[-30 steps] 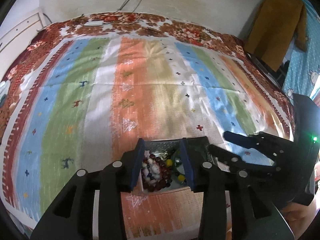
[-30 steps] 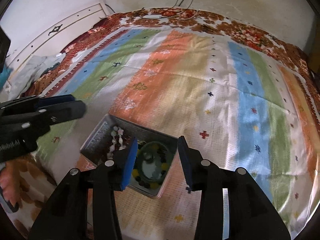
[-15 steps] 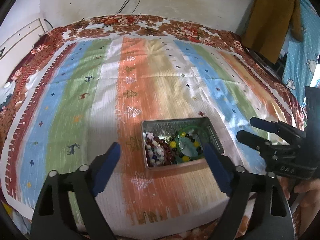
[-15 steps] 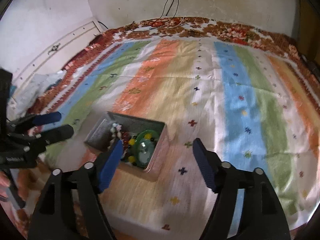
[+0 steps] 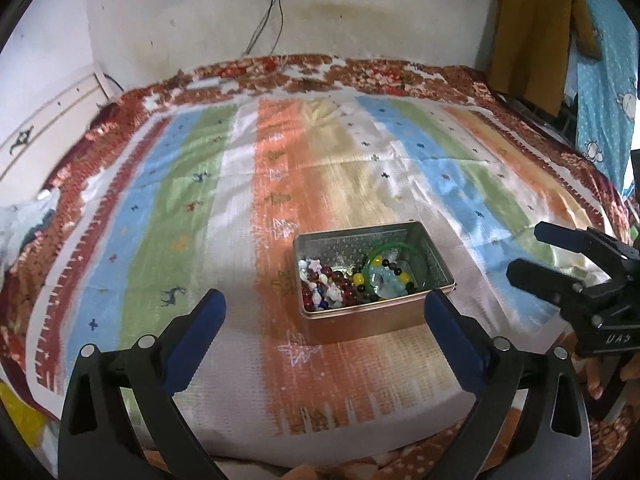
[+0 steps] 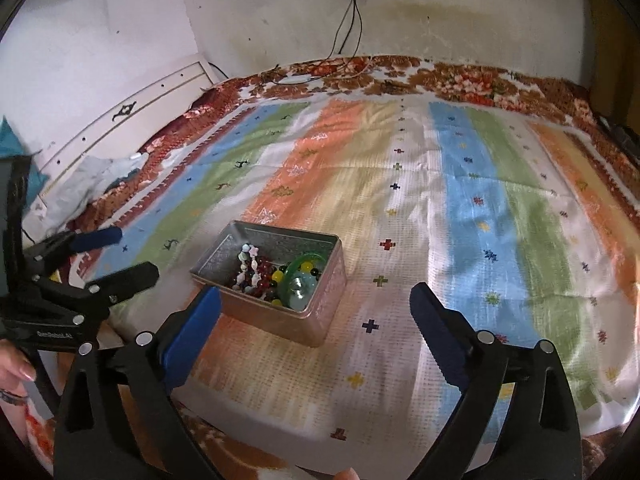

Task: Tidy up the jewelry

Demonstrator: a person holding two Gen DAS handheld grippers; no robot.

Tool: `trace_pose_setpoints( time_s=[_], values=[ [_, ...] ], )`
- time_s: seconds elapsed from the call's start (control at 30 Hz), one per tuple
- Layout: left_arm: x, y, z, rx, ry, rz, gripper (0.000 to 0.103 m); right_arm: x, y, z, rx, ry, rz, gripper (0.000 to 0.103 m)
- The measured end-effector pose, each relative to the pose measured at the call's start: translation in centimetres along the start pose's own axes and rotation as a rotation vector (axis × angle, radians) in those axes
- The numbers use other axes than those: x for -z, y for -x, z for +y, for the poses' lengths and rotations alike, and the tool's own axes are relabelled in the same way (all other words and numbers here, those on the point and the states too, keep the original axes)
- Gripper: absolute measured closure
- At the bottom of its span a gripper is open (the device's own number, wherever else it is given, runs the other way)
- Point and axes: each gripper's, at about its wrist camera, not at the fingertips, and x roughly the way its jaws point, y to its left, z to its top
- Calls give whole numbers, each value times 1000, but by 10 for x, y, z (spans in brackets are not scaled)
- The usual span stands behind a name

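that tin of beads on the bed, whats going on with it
A person holds a pair of tongs in each hand over a striped bedspread. The open metal tin sits on it, holding beaded bracelets and a green bangle. Both the left tongs and the right tongs are wide open, held near the tin but touching nothing. All the jewelry is inside the tin.

Open cloth: the striped bedcover lies bare from 9 through 12 to 3 o'clock of the tin.
Obstacle: the tin's upright walls ring the beads; entry only from above.
Flanks: left gripper and right gripper, both spread wide, stand near its 6 o'clock side.
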Motion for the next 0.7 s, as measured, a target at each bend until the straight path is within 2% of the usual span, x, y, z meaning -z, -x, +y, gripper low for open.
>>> trace_pose_setpoints(
  time_s=[0.17, 0.43, 0.7],
  values=[
    [8, 5, -9, -24, -16, -27, 6, 9, 8, 5, 14, 32, -33, 5],
    [12, 10, -8, 7, 19, -49, 6, 16, 25, 1, 11, 6, -98, 5],
    [13, 12, -6, 18, 41, -58, 6, 18, 20, 3, 13, 25, -91, 5]
  ],
)
